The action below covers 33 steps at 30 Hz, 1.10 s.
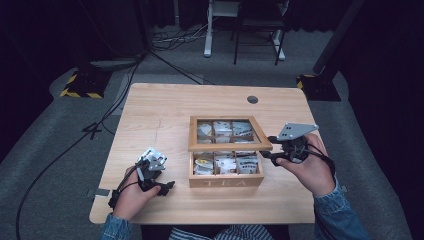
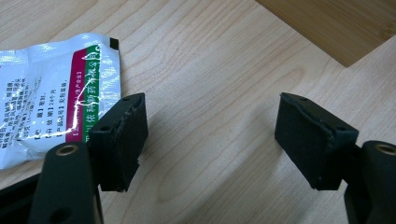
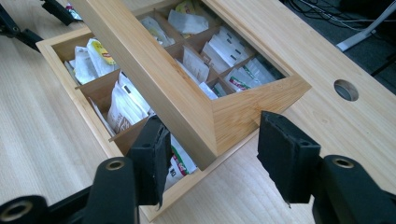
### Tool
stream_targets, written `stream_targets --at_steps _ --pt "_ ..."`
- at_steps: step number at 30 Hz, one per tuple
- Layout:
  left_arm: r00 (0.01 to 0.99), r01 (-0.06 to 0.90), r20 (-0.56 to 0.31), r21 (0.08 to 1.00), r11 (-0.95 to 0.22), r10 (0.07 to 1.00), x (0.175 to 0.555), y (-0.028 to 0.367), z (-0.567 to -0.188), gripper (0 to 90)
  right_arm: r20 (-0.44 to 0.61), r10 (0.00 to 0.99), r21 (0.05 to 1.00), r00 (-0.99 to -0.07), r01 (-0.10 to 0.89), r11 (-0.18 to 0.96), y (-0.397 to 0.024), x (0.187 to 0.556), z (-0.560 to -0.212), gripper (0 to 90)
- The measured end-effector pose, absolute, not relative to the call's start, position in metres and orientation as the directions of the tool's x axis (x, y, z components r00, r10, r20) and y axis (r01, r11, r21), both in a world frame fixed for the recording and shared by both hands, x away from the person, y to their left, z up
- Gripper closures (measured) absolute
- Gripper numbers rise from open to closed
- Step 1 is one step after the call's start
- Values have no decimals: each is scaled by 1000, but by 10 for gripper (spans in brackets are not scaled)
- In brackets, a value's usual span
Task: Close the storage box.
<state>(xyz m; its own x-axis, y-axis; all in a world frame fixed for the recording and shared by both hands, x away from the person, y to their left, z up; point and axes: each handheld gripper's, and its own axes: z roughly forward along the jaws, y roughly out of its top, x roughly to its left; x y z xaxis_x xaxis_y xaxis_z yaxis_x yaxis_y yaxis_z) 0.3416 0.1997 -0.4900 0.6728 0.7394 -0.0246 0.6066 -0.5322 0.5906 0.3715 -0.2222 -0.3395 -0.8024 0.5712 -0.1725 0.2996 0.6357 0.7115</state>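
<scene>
- The right gripper (image 3: 210, 161) was seen with jaws apart, the lid (image 3: 196, 100) corner of the tea box (image 1: 226, 181) between them, unclamped.
- The left gripper (image 2: 210, 140) was held wide apart over the table (image 2: 210, 70), empty, beside a sachet (image 2: 51, 93).

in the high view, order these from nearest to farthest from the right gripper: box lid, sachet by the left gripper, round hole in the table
1. box lid, half-raised, its corner just left of the right gripper
2. round hole, farther up the table
3. sachet, far left, beside the left gripper
</scene>
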Motion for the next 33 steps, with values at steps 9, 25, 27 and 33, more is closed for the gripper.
stream_targets --at_steps 9,25,27,33 --pt "671 608 -31 594 -527 740 341 200 -490 264 -172 551 681 -817 305 666 -221 367 -349 438" --pt "669 612 -35 594 -523 743 341 201 -490 264 -141 525 621 -839 338 707 -221 363 -368 409" --pt "668 612 -34 593 -523 744 341 202 -490 264 -142 525 617 -839 339 710 -221 363 -369 408" --pt "667 611 -32 594 -523 744 341 201 -490 264 -136 513 587 -848 348 731 -219 362 -374 404"
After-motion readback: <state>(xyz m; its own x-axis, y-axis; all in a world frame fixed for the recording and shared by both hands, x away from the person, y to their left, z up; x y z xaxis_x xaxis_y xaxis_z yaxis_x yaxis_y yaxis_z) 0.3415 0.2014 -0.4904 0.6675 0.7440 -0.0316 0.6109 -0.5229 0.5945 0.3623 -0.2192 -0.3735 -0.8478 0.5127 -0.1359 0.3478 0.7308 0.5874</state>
